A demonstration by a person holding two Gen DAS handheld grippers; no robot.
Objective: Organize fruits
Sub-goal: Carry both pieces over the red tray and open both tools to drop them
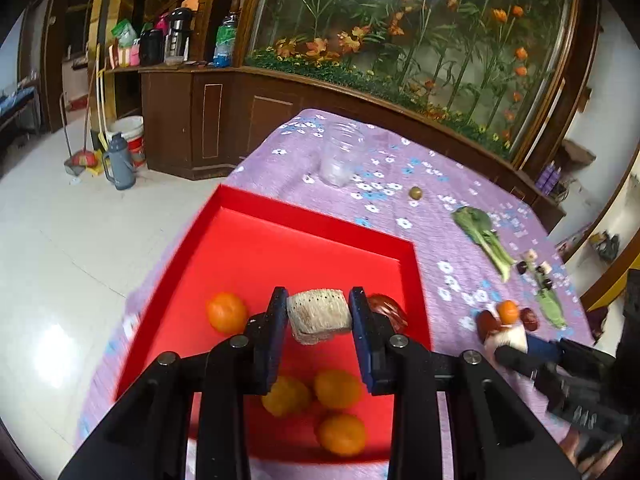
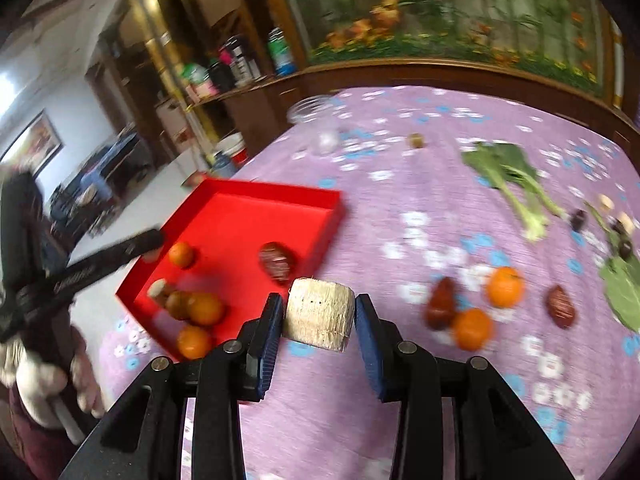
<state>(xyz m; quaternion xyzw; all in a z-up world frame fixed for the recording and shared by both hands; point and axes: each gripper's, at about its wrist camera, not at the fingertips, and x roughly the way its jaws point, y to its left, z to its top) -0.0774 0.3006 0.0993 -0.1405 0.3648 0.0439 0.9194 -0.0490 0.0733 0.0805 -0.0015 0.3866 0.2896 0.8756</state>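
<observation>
A red tray [image 1: 320, 220] sits on the purple flowered cloth and holds several oranges [image 1: 226, 313] and a red date [image 1: 390, 312]. My left gripper [image 1: 319, 316] is shut on a beige cut chunk [image 1: 320, 314] held above the tray. My right gripper [image 2: 320, 314] is shut on a similar beige chunk [image 2: 320, 314] above the cloth, just right of the tray [image 2: 280, 196]. Two oranges [image 2: 505, 286] and two red dates [image 2: 440, 308] lie on the cloth to its right. The right gripper also shows in the left wrist view [image 1: 506, 338], near an orange [image 1: 509, 312].
A clear glass jar [image 1: 340, 156] stands at the far side of the table, with a small olive-green fruit [image 1: 416, 193] beside it. Leafy greens [image 1: 484, 236] and small dark and pale pieces [image 1: 536, 268] lie at the right. The table's left edge drops to a tiled floor.
</observation>
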